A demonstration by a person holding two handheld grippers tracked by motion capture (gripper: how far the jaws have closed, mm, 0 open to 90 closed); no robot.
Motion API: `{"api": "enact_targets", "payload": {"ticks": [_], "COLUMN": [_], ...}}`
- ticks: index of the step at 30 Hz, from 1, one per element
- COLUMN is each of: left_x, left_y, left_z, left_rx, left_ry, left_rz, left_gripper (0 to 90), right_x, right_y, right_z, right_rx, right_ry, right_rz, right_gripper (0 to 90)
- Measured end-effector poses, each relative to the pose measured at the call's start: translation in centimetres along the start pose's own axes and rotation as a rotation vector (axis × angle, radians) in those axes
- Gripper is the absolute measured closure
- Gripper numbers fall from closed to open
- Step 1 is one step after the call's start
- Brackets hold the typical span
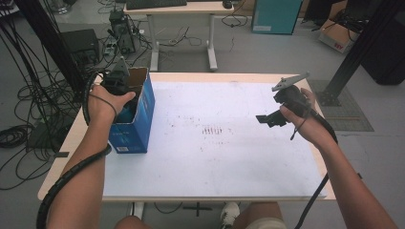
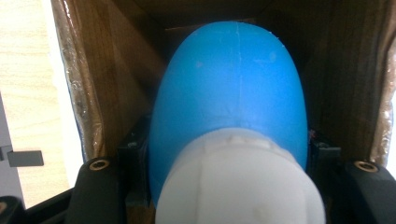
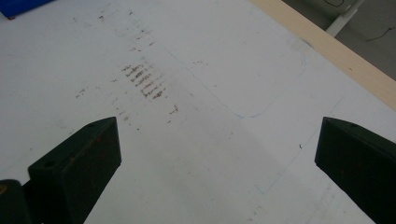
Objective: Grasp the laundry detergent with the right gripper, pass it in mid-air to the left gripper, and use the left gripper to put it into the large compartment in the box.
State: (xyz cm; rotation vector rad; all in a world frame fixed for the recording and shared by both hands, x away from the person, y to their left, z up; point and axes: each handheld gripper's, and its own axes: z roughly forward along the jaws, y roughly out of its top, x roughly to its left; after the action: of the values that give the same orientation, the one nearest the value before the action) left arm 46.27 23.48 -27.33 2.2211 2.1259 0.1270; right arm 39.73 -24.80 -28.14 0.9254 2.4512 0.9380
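Currently my left gripper [image 1: 125,95] clamps the blue bottle [image 2: 233,88] inside the box [image 1: 143,119]; the bottle may snag the cardboard wall. My right gripper [image 3: 217,154] is released.

Bare forearms, black left gripper [image 1: 116,80] and right gripper [image 1: 267,119], grey three-cornered top plates, ribbed black cables trailing.

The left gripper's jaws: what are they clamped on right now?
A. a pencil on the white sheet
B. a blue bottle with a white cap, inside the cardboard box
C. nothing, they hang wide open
B: in the left gripper view the left gripper pinches a blue bottle with a white cap between the brown walls of the box.
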Motion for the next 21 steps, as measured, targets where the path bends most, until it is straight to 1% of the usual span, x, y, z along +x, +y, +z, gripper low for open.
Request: {"api": "enact_targets", "payload": {"ticks": [6, 9, 11, 17, 21], "left_x": [-0.06, -0.02, 0.01, -0.02, 0.02], "left_y": [0.00, 0.01, 0.01, 0.00, -0.02], "left_z": [0.00, 0.01, 0.00, 0.03, 0.01], "left_rx": [0.001, 0.000, 0.001, -0.004, -0.002], "left_ry": [0.001, -0.001, -0.001, 0.000, -0.001], "left_rz": [0.001, 0.000, 0.000, 0.000, 0.002], "left_gripper": [36.6, 36.6, 36.6, 36.6, 36.6], "right_x": [-0.03, -0.14, -0.11, -0.13, -0.10], "right_y": [0.07, 0.03, -0.01, -0.09, -0.11], "right_z": [-0.18, -0.22, -0.23, -0.22, -0.23], "right_rx": [-0.005, -0.001, -0.001, 0.000, 0.007], "right_ry": [-0.004, -0.002, -0.004, -0.004, -0.005], "right_rz": [0.002, -0.008, 0.002, -0.004, 0.001], "right_gripper": [0.2, 0.2, 0.2, 0.2, 0.2]}}
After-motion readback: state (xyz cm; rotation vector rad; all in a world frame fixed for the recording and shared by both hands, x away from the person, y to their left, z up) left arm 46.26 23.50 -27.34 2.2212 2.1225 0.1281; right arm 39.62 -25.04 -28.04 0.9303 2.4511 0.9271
